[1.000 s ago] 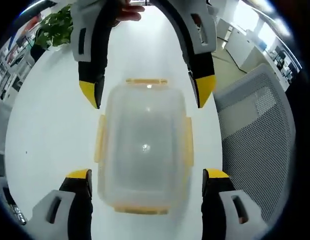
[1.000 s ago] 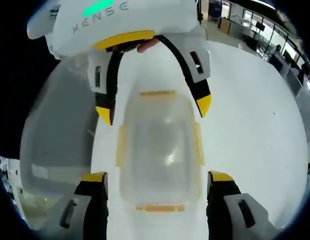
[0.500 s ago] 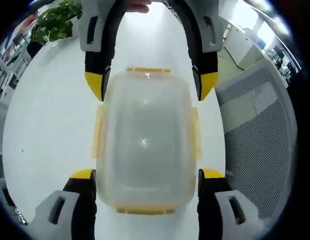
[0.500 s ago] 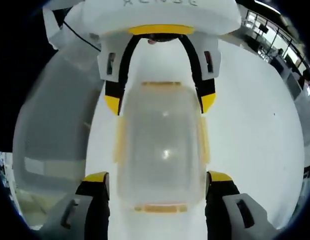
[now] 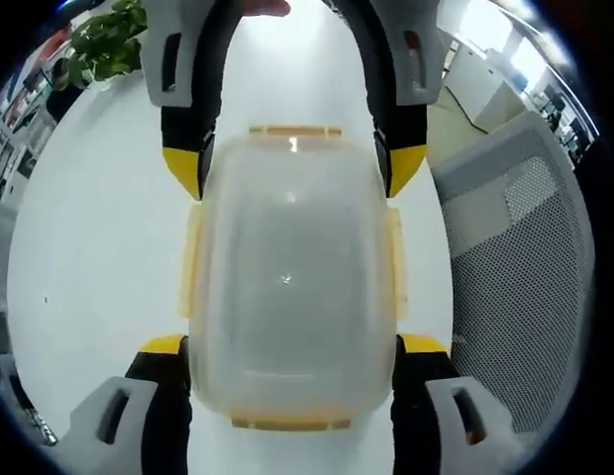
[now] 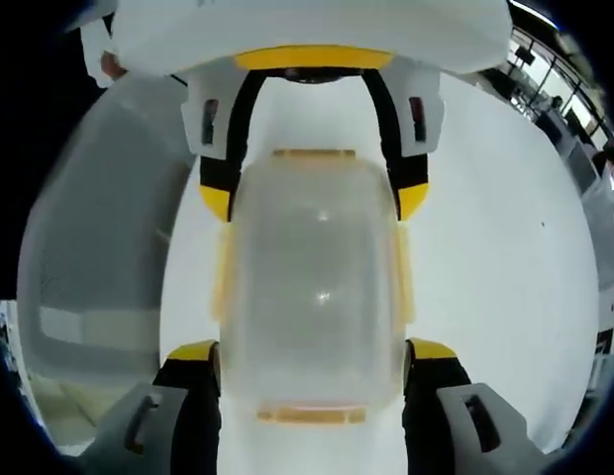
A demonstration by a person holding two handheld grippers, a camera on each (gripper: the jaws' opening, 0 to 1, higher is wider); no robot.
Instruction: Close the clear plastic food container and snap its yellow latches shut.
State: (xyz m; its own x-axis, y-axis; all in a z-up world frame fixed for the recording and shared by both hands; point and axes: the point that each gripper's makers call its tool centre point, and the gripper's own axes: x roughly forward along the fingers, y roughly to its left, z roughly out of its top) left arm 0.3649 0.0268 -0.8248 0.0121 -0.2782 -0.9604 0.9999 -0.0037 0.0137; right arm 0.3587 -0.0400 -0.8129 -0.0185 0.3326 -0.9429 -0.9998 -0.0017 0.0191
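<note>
A clear plastic food container (image 5: pixel 290 287) sits on a white surface (image 5: pixel 99 237) with its frosted lid on top. Yellow latches run along all four sides. In the left gripper view, one latch (image 5: pixel 294 131) lies at the far short end, another (image 5: pixel 290 424) at the near short end, and a long one on each flank (image 5: pixel 191 262) (image 5: pixel 394 262). The side latches appear to flare slightly outward from the walls; whether any is snapped down cannot be told.

The two grippers face each other across the container, one at each short end. The left gripper (image 5: pixel 290 356) has its jaws spread wide, and its yellow-tipped fingers stand at the two near corners of the container, just beside or touching its walls. The right gripper (image 5: pixel 295 168) comes in from the opposite end, jaws likewise wide, its yellow tips at the far corners.

In the right gripper view the same arrangement shows from the other end: the container (image 6: pixel 314 282) lies between the right gripper (image 6: pixel 312 361) at the near corners and the left gripper (image 6: pixel 314 198) at the far corners. Neither pair of jaws is clamped on a latch.

Beside the surface stands a grey mesh office chair (image 5: pixel 515 267). A green potted plant (image 5: pixel 107 49) sits at the far edge of the surface. A person's fingertip (image 5: pixel 262 8) shows behind the right gripper.
</note>
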